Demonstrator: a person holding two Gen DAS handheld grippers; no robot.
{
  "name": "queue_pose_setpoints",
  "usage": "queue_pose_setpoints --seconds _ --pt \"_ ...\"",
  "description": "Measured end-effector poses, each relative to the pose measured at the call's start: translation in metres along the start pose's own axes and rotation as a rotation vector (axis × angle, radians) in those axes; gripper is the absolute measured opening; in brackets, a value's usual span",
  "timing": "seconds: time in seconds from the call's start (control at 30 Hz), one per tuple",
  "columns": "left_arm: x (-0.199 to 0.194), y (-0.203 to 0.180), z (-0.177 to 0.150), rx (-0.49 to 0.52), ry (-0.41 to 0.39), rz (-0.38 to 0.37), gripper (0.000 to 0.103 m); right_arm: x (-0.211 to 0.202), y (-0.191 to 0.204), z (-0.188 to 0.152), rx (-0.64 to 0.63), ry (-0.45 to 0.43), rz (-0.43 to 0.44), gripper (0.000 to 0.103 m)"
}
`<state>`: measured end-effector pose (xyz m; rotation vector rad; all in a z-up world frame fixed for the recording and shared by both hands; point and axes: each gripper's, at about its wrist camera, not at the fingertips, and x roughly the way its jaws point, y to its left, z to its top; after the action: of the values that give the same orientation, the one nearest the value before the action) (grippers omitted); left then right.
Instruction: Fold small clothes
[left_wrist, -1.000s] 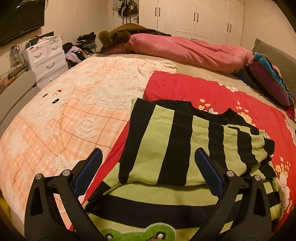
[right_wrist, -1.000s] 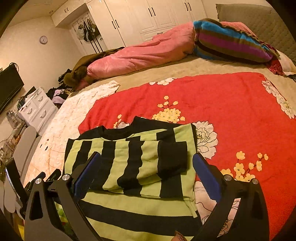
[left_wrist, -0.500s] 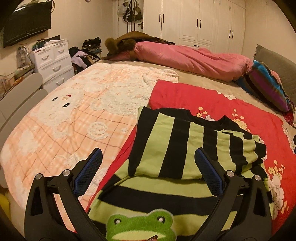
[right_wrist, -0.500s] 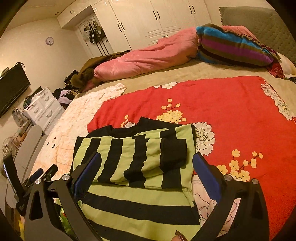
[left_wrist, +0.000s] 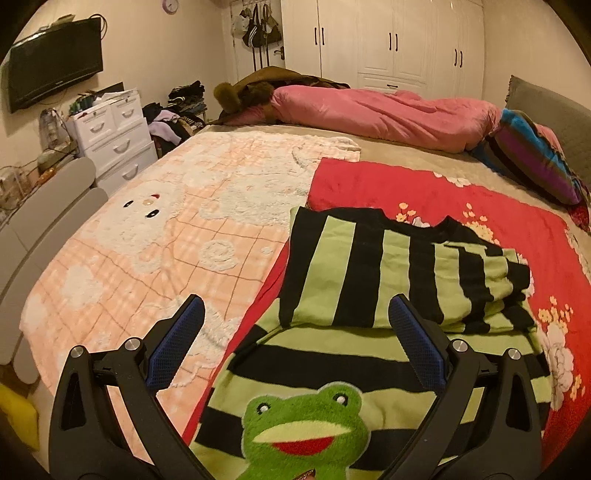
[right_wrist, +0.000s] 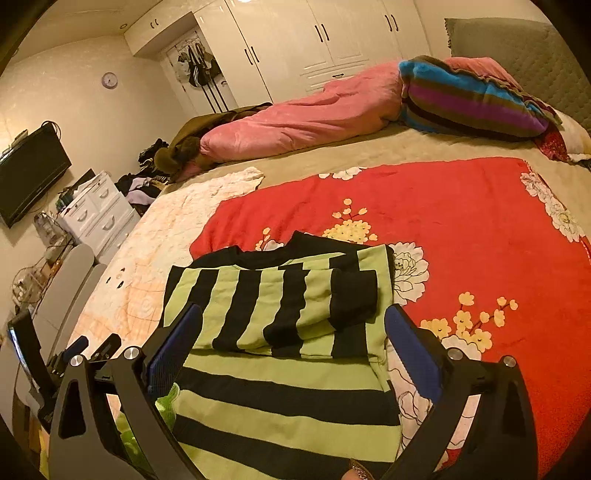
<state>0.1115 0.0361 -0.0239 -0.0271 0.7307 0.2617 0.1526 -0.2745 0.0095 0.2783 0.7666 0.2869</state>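
A green-and-black striped sweater (left_wrist: 373, 288) lies partly folded on a red floral blanket (right_wrist: 461, 206) spread over the bed, its sleeves tucked across the top half and a frog patch (left_wrist: 306, 428) showing at the near hem. The left gripper (left_wrist: 295, 325) and right gripper (right_wrist: 291, 328) hover above the sweater's near half, jaws spread wide, holding nothing.

The left gripper (left_wrist: 295, 317), black-framed with blue ribbed pads (left_wrist: 413, 332), hangs with its jaws spread wide and nothing between them. The right gripper (right_wrist: 291, 328), of the same build, is likewise spread wide and empty, its pads (right_wrist: 410, 339) well apart.
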Motion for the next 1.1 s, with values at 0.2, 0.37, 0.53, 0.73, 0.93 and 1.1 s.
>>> queue_pose_setpoints --seconds 0.2,0.37,0.53,0.73,0.93,1.1 --pt "-0.009 0.005 -0.007 0.008 0.019 -0.001 0.094 -0.011 0.001 -0.009 -0.011 0.02 0.01 0.098" --pt "-0.017 0.012 -0.012 0.015 0.036 -0.005 0.094 -0.016 0.002 -0.025 -0.032 0.057 0.009 0.098" --pt "-0.025 0.02 -0.02 0.023 0.047 0.003 0.094 -0.023 0.004 -0.042 -0.056 0.089 0.009 0.098" --pt "-0.034 0.028 -0.027 0.027 0.054 0.013 0.094 -0.033 0.001 -0.061 -0.084 0.101 -0.012 0.098" --pt "-0.041 0.036 -0.033 0.026 0.066 0.009 0.094 -0.038 -0.003 -0.082 -0.108 0.148 -0.026 0.098" --pt "-0.043 0.045 -0.038 0.017 0.086 0.006 0.094 -0.039 -0.004 -0.101 -0.126 0.202 -0.026 0.098"
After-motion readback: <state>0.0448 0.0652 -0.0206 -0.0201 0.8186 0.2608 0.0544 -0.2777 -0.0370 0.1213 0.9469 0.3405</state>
